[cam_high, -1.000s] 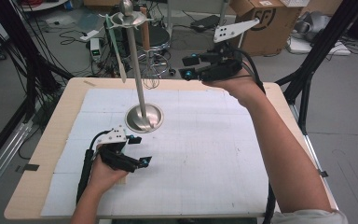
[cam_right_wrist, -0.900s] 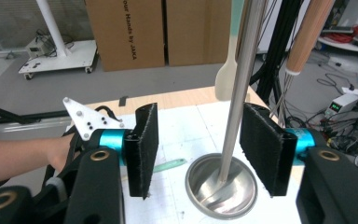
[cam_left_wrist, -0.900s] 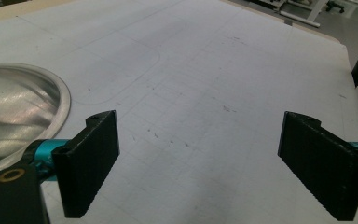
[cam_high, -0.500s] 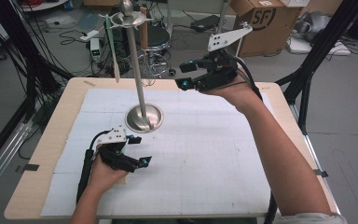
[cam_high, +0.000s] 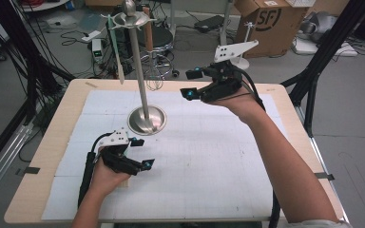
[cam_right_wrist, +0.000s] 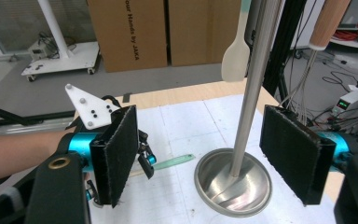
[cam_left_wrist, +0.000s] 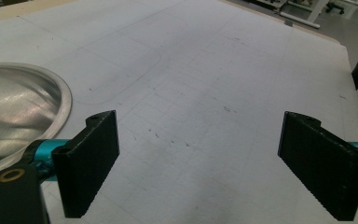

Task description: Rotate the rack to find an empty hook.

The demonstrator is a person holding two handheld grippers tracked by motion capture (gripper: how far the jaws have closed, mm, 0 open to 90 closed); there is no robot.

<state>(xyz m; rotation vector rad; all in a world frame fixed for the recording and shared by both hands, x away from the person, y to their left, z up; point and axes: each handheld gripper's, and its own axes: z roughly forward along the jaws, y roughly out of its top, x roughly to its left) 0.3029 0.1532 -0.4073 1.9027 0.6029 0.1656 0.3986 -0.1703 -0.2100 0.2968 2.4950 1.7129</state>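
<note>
Table first: your wooden top is almost wholly covered by a white gridded mat, and its near edge is cut off at the bottom of the high view. Toward the far left of the mat stands your steel rack, a round dished base with a tall pole; in the right gripper view the pole's top runs out of the picture, and in the left gripper view you see just an arc of the base. From its top ring hang a pale spatula, a wooden-handled whisk whose wires blur into the cables on the floor behind, and little else you could name with certainty. Your right gripper is lifted above the far part of the mat, right of the pole; its jaws have just been opening, stand wide, and grip nothing, with the pole seen between them farther off. Your left gripper rests low near the base, jaws spread wide and empty. A thin green strip lies partly hidden behind it; what it is cannot be told.
</note>
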